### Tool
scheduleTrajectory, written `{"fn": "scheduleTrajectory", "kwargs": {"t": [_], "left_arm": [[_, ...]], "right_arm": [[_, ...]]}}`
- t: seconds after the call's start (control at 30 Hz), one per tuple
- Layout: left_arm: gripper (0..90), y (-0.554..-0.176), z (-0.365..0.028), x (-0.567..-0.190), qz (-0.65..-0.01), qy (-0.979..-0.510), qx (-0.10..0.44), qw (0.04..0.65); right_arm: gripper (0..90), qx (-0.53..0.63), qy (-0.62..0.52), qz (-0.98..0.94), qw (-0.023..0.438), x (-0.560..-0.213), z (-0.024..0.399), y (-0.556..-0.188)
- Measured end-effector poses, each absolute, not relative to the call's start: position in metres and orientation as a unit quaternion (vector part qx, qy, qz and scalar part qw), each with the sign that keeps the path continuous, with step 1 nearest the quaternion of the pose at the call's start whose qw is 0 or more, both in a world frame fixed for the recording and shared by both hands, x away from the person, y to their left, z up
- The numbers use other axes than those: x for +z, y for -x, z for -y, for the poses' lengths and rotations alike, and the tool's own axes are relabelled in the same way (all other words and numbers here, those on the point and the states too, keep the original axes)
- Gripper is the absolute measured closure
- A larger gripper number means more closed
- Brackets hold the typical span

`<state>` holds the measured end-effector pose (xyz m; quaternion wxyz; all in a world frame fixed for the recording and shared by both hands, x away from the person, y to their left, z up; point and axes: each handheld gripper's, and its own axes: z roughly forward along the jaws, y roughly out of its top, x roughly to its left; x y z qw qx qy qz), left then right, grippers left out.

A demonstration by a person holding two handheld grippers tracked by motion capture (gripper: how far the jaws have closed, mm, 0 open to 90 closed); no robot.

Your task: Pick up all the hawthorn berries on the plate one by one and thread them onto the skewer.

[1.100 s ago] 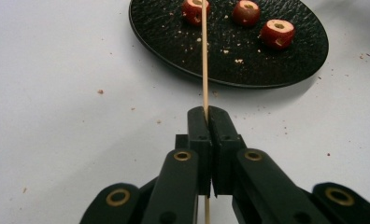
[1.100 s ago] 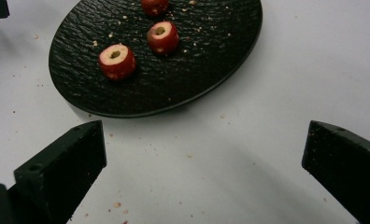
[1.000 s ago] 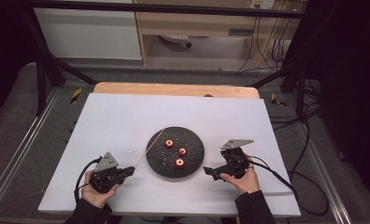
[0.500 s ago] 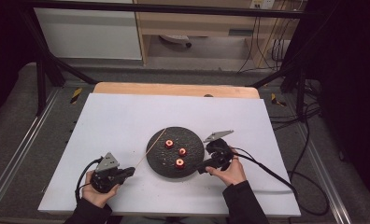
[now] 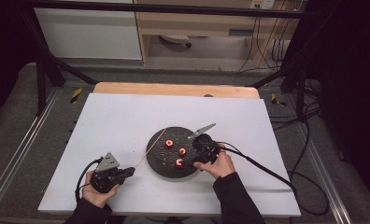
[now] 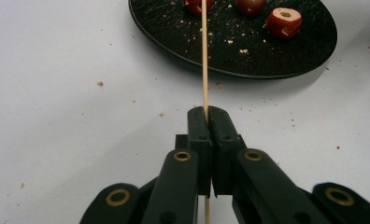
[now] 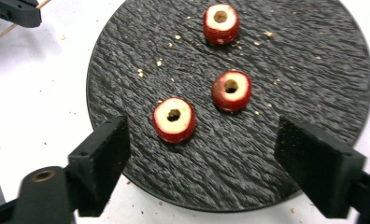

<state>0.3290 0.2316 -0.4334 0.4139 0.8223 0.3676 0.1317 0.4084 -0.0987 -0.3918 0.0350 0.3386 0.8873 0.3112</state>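
1. White table surface: a flat, matte sheet, speckled with fine reddish crumbs near the plate; a strip of bare wood shows along its far edge. The far half and the left side lie open, and a wide bare band separates the plate from the left, right and far edges.
2. Round black plate: set toward the near edge, roughly midway between the left and right edges; its face is rough and slate-like (the ripple texture is clear in the right gripper view), scattered with pale crumbs.
3. Three fruit pieces: short red-skinned cylinders with pale flesh and a cored hole through the middle, standing hole-up on the plate, apart from one another.
4. Wooden skewer: thin, straight, pale stick; its long axis runs from the left gripper diagonally toward the far right, its far end reaching over the plate's left rim beside the fruit.
5. Left gripper: near the near-left corner, jaws pressed together on the skewer (seen clamped in the left gripper view), pointing toward the plate.
6. Right gripper: over the plate's right edge, jaws spread wide and holding nothing, flanking two fruit pieces from above in the right gripper view.
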Motion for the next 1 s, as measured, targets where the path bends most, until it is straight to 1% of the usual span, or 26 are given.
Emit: {"fn": "scheduleTrajectory", "kwargs": {"t": [0.27, 0.67, 1.0], "left_arm": [[88.3, -0.329, -0.232, -0.433, -0.368, -0.823, 0.133, 0.412], [88.3, -0.329, -0.231, -0.433, -0.366, -0.825, 0.133, 0.41], [88.3, -0.329, -0.23, -0.434, -0.365, -0.826, 0.133, 0.409]], "right_arm": [[30.0, 0.284, -0.327, -0.901, 0.012, -0.392, 0.083, -0.416], [46.8, 0.256, -0.314, -0.914, -0.017, -0.397, 0.064, -0.424], [54.0, 0.243, -0.31, -0.919, -0.025, -0.405, 0.061, -0.428]]}}
